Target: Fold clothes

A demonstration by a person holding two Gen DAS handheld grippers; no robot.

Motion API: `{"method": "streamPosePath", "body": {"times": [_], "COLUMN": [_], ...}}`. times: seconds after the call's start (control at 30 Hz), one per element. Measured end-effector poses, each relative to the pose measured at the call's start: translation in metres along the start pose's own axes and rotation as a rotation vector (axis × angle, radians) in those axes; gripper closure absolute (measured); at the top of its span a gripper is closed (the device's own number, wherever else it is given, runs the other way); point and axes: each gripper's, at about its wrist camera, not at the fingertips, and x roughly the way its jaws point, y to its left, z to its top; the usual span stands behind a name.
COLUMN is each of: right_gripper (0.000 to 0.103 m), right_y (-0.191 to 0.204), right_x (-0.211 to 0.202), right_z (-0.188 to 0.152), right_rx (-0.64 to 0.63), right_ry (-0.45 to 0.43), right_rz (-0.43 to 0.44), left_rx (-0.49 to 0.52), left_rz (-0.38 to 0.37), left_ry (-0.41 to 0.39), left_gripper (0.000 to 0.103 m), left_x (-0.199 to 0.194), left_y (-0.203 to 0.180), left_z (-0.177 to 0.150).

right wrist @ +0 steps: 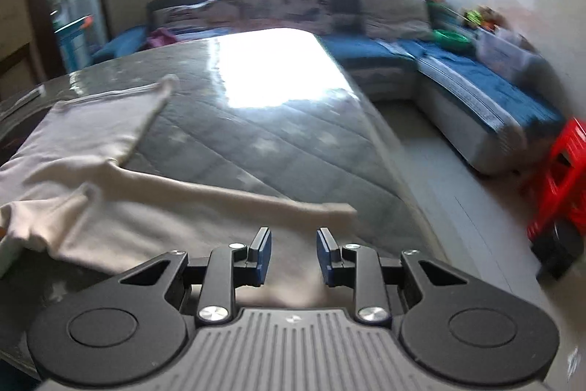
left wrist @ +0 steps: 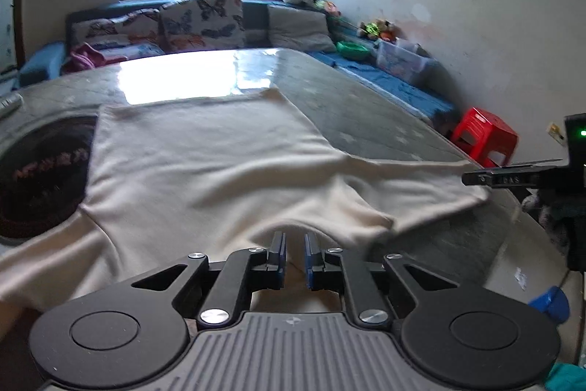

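Cream knit garment (left wrist: pixel 205 152) is lying rumpled across the glossy quilted grey table (left wrist: pixel 366 105), one long sleeve (right wrist: pixel 234 196) stretching rightward. Left gripper (left wrist: pixel 295 253) is hovering over the near hem, blue pads narrowly parted, pinching nothing. Right gripper (right wrist: pixel 294 253) is standing spread, empty, above the cloth.

Pinkish lettering on the round dark mat (left wrist: pixel 44 174) under the glass is too blurred to read
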Motion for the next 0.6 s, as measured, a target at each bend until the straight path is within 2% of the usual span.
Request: {"method": "streamPosePath", "body": {"times": [0.13, 0.27, 0.37, 0.43, 0.5, 0.6], "right_gripper": [0.076, 0.076, 0.076, 0.081, 0.093, 0.094], "right_y": [-0.014, -0.022, -0.022, -0.021, -0.020, -0.014], "right_x": [-0.004, -0.002, 0.003, 0.006, 0.006, 0.007], "right_z": [-0.008, -0.011, -0.011, -0.010, -0.009, -0.006], "right_rx": [0.053, 0.087, 0.075, 0.069, 0.062, 0.021], "right_ry": [-0.009, -0.013, -0.019, -0.022, -0.025, -0.042], "right_rz": [-0.030, -0.009, 0.000, 0.008, 0.016, -0.005], "left_rx": [0.020, 0.010, 0.012, 0.013, 0.013, 0.018], "left_rz": [-0.009, 0.024, 0.028, 0.023, 0.017, 0.012], "left_ry": [0.030, 0.053, 0.058, 0.058, 0.058, 0.058], "left_gripper": [0.091, 0.080, 0.079, 0.080, 0.082, 0.094], "left_x": [0.003, 0.011, 0.013, 0.014, 0.014, 0.015], "left_y": [-0.013, -0.016, -0.018, -0.019, -0.021, -0.023], "left_z": [-0.008, -0.013, -0.014, -0.015, -0.015, -0.016]}}
